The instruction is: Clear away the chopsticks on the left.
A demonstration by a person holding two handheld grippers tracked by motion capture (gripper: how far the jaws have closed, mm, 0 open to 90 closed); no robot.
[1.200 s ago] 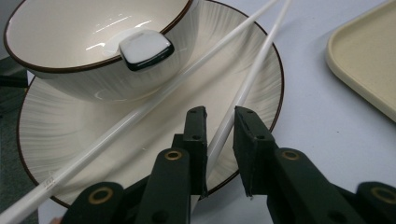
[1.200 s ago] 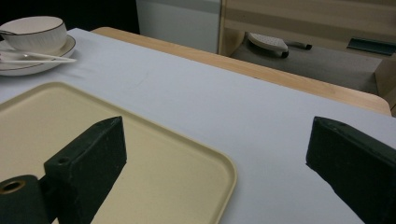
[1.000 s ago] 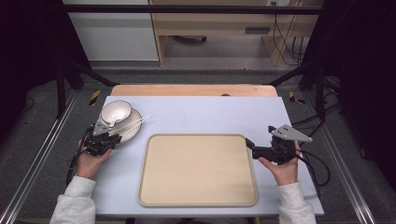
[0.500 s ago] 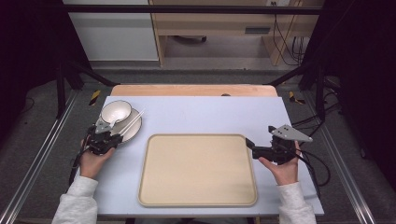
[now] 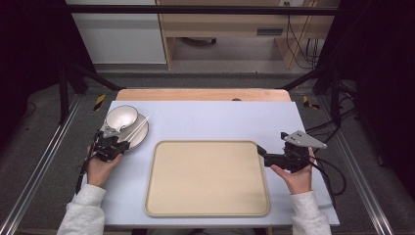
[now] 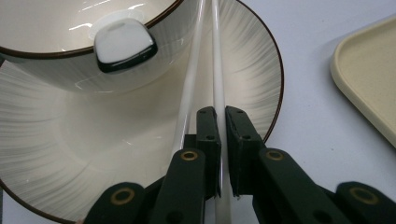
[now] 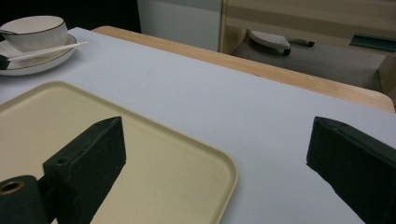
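Note:
A white bowl point(image 5: 121, 117) with a dark rim sits on a ribbed cream plate point(image 5: 140, 135) at the table's left. Two white chopsticks point(image 5: 139, 128) lie across the plate. My left gripper point(image 5: 125, 143) reaches over the plate's near edge. In the left gripper view its jaws point(image 6: 220, 112) have just been closing and now pinch the right chopstick point(image 6: 216, 56); the other chopstick point(image 6: 189, 93) lies just outside them. A small white piece with a dark edge point(image 6: 123, 44) rests in the bowl point(image 6: 56, 70). My right gripper point(image 5: 260, 150) stands open by the beige tray point(image 5: 208, 178), with nothing between its jaws point(image 7: 217, 126).
The beige tray point(image 7: 140, 154) fills the middle of the pale blue table top point(image 5: 220, 120), and its corner point(image 6: 369, 79) lies right of the plate. A wooden strip point(image 5: 200, 94) runs along the table's far edge. Metal rails point(image 5: 34, 181) flank both sides.
My left gripper has edged slightly over the plate's near edge onto the chopsticks. The right hand and the tray have not moved.

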